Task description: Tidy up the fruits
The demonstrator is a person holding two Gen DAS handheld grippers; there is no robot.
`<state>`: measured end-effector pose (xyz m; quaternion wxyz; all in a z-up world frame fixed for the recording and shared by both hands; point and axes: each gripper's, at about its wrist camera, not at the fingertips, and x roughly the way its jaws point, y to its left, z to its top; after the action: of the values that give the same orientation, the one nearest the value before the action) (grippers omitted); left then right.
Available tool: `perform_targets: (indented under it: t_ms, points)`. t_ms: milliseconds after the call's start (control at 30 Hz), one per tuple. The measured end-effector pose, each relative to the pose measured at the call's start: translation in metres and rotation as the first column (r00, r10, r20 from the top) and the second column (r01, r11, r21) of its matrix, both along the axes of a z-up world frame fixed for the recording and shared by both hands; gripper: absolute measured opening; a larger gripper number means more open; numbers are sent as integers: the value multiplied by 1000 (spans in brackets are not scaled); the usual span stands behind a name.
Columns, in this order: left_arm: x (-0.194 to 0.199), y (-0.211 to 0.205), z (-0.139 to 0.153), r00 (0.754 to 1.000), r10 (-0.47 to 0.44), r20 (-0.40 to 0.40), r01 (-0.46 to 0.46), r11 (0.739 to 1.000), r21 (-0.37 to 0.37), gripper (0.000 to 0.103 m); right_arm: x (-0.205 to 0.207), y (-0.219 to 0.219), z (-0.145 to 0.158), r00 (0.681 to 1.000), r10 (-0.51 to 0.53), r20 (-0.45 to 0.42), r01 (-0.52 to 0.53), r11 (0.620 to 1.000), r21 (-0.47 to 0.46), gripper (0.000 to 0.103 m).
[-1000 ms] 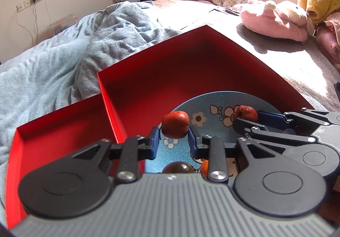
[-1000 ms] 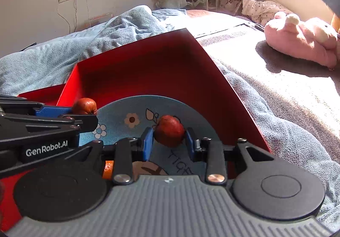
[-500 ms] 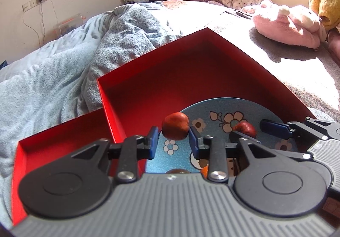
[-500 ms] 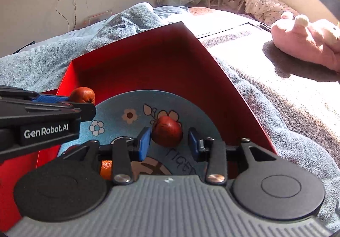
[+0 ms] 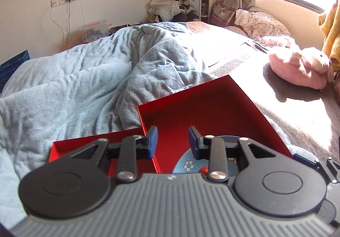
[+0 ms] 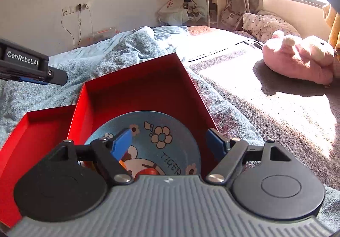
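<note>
A blue flowered plate (image 6: 170,128) lies inside a red box (image 6: 136,86) on the bed; it also shows in the left wrist view (image 5: 187,162). Small red and orange fruits (image 6: 148,172) lie on the plate's near part, mostly hidden behind my right gripper's body. My right gripper (image 6: 170,141) is open wide and empty above the plate. My left gripper (image 5: 173,141) is open and empty, raised above the box's left wall (image 5: 146,128). A bit of red fruit (image 5: 205,170) peeks out below it.
A second, shallower red tray (image 6: 38,130) adjoins the box on the left. A rumpled blue blanket (image 5: 85,79) lies behind. A pink plush toy (image 6: 297,56) sits at the right on the brown bedspread (image 6: 276,113).
Both grippers have opened and let go of their red fruits onto the plate. Both have lifted up and drawn back from the plate.
</note>
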<state>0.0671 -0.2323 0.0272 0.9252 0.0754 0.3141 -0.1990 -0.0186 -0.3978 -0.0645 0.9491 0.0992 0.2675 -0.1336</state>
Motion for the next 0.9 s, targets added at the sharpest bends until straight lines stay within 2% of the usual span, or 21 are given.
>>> perform_targets:
  t_ms: [100,233,333,433,500,767,900]
  points:
    - [-20,4,2,1000,-2,-2,2,1000,19,36,-27,8,8,1000,26,16,-26,1000,4,81]
    - [-51,9,-11,998,-24,-61,28,998,60,36,-63,23,17,998,54,20,-55,998,13,82]
    - [-80,14,-18,998,-38,-51,43,994,100,36,-87,33,23,997,74,7,-74,997,10,82]
    - [-106,22,-19,999,-41,-35,44,994,103,36,-112,45,29,996,83,-7,-83,996,27,82]
    - [-124,26,-21,999,-40,-25,43,994,100,36,-127,52,33,996,88,-12,-87,996,31,87]
    - [-181,47,-50,997,-48,-60,55,991,123,36,-176,81,31,991,83,-101,-85,996,-15,89]
    - [-197,57,-52,999,-35,-36,39,994,105,36,-190,90,22,986,68,-152,-77,995,-55,89]
